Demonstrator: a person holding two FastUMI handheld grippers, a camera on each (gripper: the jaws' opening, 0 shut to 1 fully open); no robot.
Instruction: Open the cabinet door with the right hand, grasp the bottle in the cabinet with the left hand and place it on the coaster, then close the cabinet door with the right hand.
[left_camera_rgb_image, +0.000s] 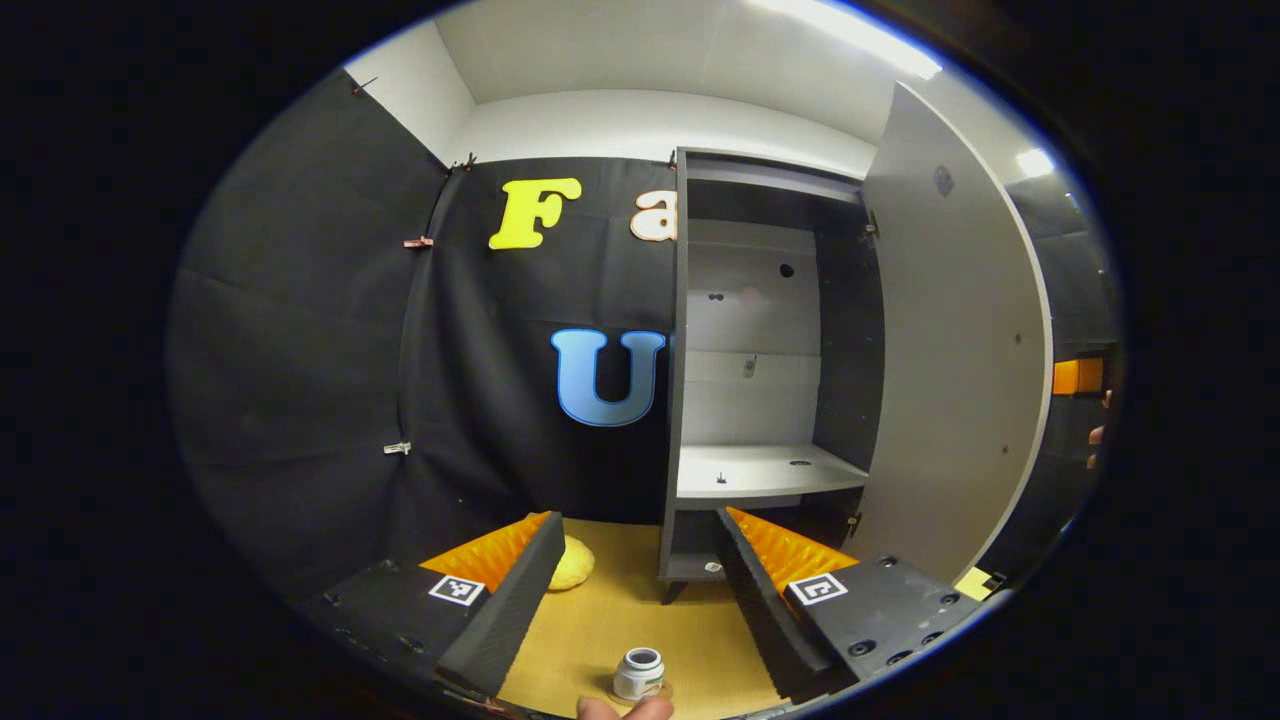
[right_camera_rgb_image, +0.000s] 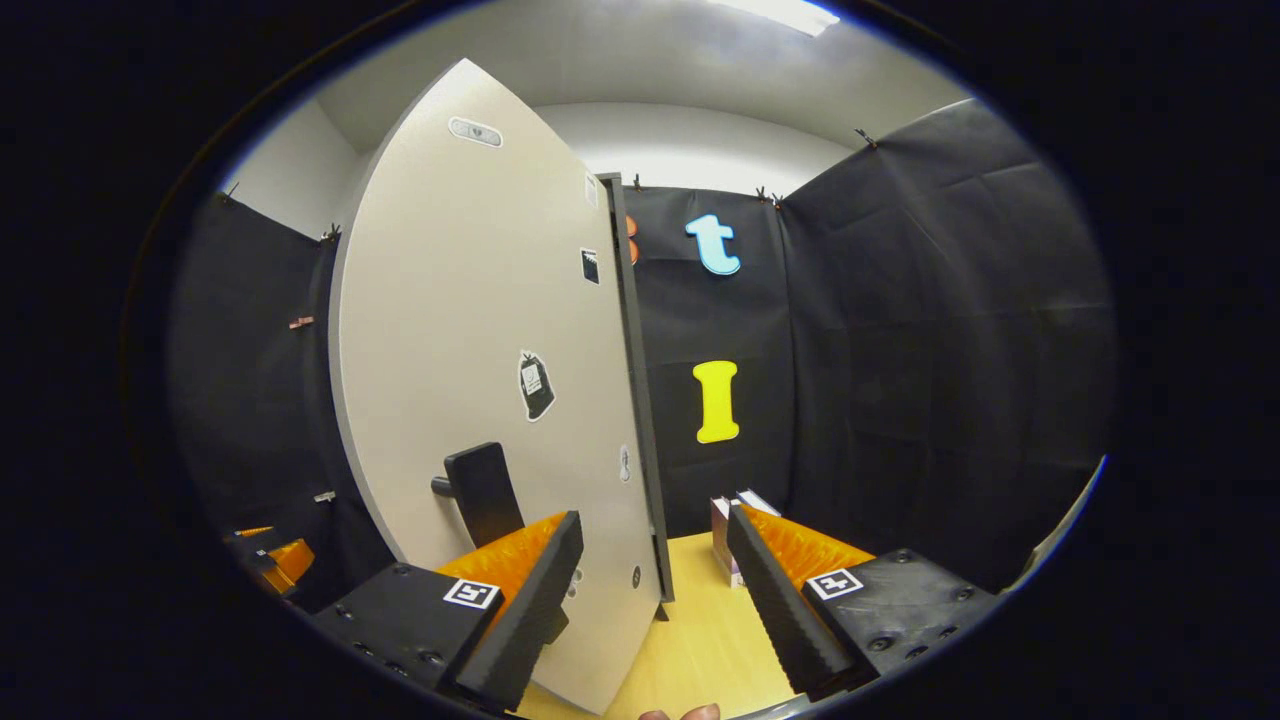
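Left gripper view, small white bottle (left_camera_rgb_image: 639, 673) (uncapped), upright

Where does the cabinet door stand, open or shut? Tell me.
Open. The door is swung wide from the cabinet, baring its shelf.

— What sort of place is this?

— A staged recording booth, not a real home. Black cloth (left_camera_rgb_image: 300, 330) hangs on every side, pinned up with small clips (left_camera_rgb_image: 397, 448), and plain white wall (left_camera_rgb_image: 650, 120) shows above the top edge of the cloth.

— Anything homely in it?

— One tall grey cabinet (left_camera_rgb_image: 760, 470) stands at the far end on a pale wooden bench (left_camera_rgb_image: 620, 620), its door (right_camera_rgb_image: 470, 350) swung wide open and its shelves bare. Strip lights (left_camera_rgb_image: 850, 30) shine from the ceiling.

— So a test set?

— Yes. Square printed markers (left_camera_rgb_image: 817, 588) sit on the tongs, as on lab equipment.
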